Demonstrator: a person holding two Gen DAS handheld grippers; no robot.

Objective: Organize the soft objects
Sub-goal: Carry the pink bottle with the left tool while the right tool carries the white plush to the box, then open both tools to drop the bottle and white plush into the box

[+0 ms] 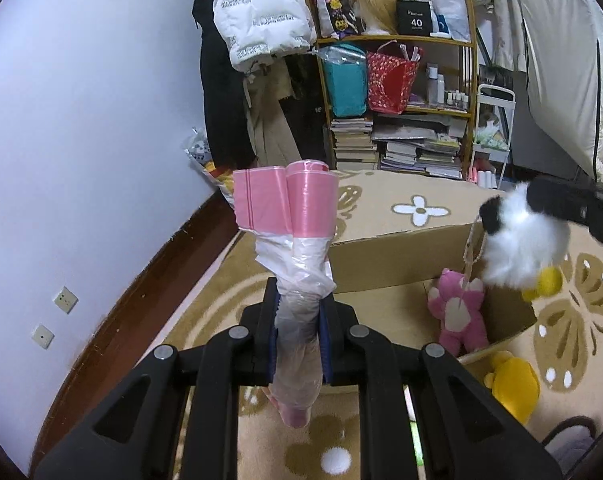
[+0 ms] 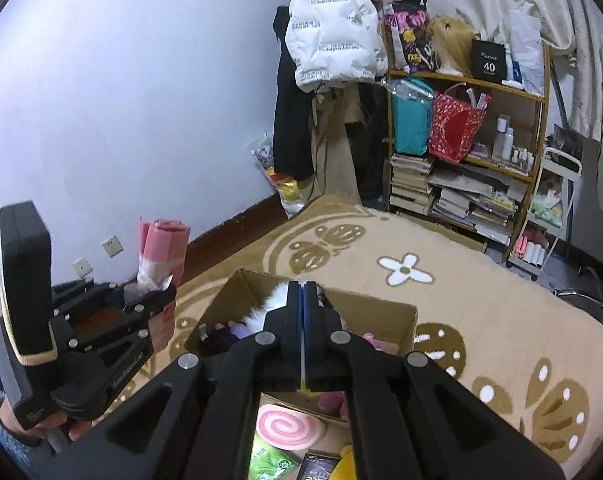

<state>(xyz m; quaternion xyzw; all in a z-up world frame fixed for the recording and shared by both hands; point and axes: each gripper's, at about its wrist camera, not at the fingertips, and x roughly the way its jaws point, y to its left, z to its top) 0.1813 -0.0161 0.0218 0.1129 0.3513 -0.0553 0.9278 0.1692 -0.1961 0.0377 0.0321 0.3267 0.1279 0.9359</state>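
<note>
We see a roll of thin plastic bags (image 1: 299, 240), shiny and crinkly, pink at the top and clear lower down. The box (image 1: 397, 256) is brown cardboard, plain and dull. The white toy (image 1: 521, 236) has long fluffy fur. The pink bear (image 1: 459, 312) and yellow toy (image 1: 509, 388) look soft and fuzzy. The rug (image 2: 481, 300) is thick and woolly. The shelf (image 2: 537, 136) is smooth wood.

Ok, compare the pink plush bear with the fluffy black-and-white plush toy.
The pink plush bear is pink with short pile; the fluffy black-and-white plush toy is long-furred with a yellow part below. The bear rests inside the brown cardboard box, leaning on its wall; the fluffy toy hangs in the air above it, by the right claw. Both are soft stuffed toys.
</note>
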